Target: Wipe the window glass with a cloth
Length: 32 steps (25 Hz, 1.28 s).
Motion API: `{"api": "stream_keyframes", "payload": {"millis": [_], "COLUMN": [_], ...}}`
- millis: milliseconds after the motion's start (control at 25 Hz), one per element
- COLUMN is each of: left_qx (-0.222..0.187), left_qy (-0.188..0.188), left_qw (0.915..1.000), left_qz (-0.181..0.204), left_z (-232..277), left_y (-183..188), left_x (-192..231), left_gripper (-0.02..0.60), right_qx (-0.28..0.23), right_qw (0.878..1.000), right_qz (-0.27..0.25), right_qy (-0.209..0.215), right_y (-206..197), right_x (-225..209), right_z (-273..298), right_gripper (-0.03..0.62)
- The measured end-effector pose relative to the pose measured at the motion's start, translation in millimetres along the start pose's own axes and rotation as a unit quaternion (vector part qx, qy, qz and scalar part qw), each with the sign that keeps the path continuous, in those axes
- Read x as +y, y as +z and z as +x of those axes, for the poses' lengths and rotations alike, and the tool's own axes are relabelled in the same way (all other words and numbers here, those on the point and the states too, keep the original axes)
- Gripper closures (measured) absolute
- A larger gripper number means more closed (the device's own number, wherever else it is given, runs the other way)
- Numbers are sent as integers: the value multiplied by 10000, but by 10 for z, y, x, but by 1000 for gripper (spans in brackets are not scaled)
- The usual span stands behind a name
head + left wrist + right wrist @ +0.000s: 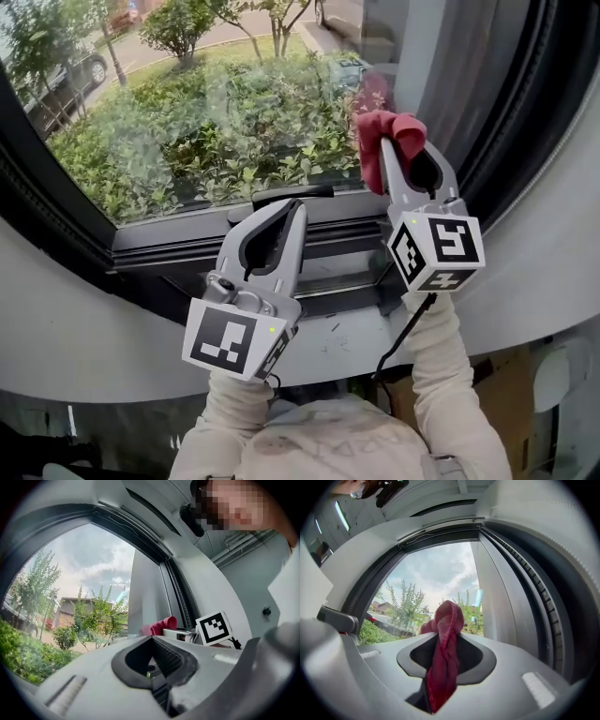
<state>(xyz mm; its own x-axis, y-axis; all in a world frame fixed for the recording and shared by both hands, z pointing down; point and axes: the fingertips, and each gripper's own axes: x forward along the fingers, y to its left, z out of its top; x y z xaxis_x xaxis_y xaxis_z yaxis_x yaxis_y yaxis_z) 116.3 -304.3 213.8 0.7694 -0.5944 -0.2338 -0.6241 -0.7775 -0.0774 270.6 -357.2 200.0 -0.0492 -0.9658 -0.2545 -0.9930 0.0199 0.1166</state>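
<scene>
The tips of the right gripper are buried under the cloth, so from above I can't see where they meet. The right gripper view shows its jaws pinched together on the cloth. Whether the cloth touches the window glass I cannot tell. It sits up against the pane's lower right part, with a faint red reflection above it. A parked car outside is cut off by the dark window frame.

The left gripper hangs lower, over the bottom rail near a black handle. Its jaws are closed together with nothing between them. Below the frame runs a white sill. Green shrubs fill most of the view through the glass. Pale sleeves reach up from below.

The cloth is deep red and bunched. A rounded wad pokes out past the jaw tips, and a twisted tail hangs back through the jaw opening.
</scene>
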Motion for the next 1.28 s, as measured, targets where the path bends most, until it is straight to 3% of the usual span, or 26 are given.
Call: {"api": "stream_keyframes", "payload": {"millis": [400,720,1280], "left_qx": [1,68,14], "left_qy": [-136,-143,-2], "left_qw": [9998,9998,9999], "left_qz": [132,72,108], "left_z": [-240,-546,-926], "left_y": [140,123,228], "left_x": [-91,-89,-32], "left_gripper": [581,581,581], "right_qx": [-175,-3,-62], "right_qw": [9930,9871,9816], "right_qz": [395,851,903], "right_qy": [1099,1357,1680], "right_y": [211,106,236], "right_x": [808,1215,1722], "right_z": [-653,-1078,-1197], "right_gripper": [462,461,463]}}
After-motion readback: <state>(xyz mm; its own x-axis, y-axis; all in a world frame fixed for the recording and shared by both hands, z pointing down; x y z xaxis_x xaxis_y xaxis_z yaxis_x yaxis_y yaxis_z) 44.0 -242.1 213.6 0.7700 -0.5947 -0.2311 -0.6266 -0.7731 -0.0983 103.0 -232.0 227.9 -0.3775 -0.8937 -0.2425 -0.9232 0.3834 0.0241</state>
